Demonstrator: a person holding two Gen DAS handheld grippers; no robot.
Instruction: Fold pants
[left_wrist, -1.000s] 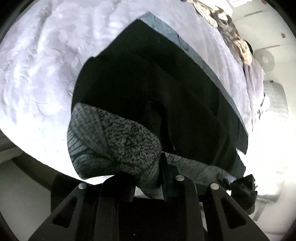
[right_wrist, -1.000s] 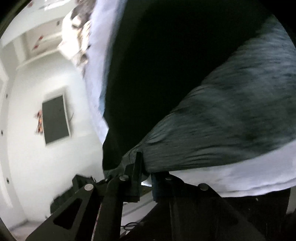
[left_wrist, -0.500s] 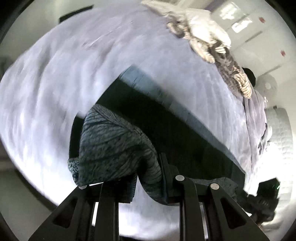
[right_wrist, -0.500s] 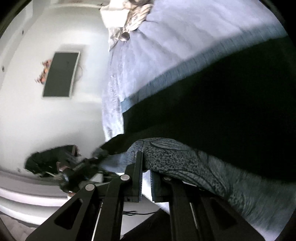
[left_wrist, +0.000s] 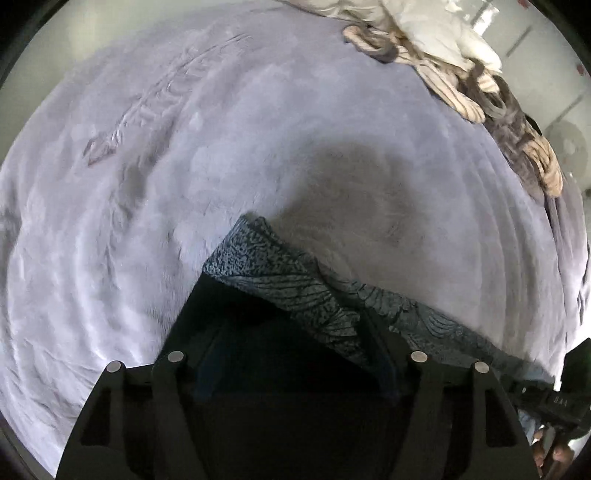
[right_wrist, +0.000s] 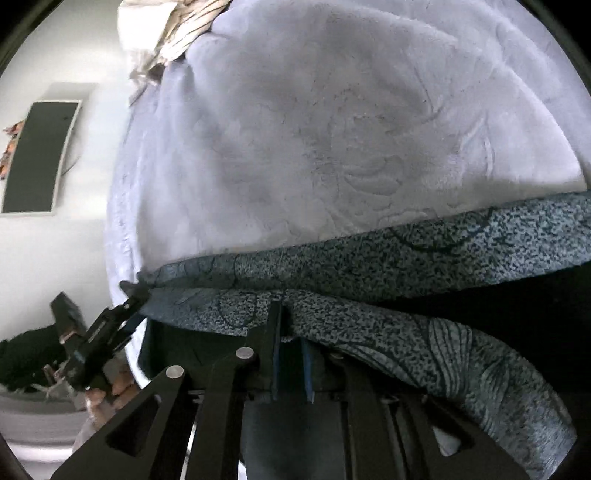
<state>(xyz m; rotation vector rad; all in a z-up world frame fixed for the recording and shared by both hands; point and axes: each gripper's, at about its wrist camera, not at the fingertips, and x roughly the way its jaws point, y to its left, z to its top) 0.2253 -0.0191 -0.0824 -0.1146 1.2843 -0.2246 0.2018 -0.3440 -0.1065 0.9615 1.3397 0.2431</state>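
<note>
The pants (left_wrist: 280, 273) lie folded on the lavender blanket (left_wrist: 184, 166); the left gripper (left_wrist: 295, 332), jaws just spread wide, hovers released over their patterned edge; the right gripper (right_wrist: 291, 332), jaws just easing apart, straddles that same edge (right_wrist: 332, 317), fabric draped between its fingers.

Each wrist fisheye looks steeply down along its own black fingers, close over the plush lavender bedspread (left_wrist: 258, 147), and both views share the speckled blue-grey pants hem (right_wrist: 406, 251) and the heap of beige clothes (left_wrist: 461, 74).
</note>
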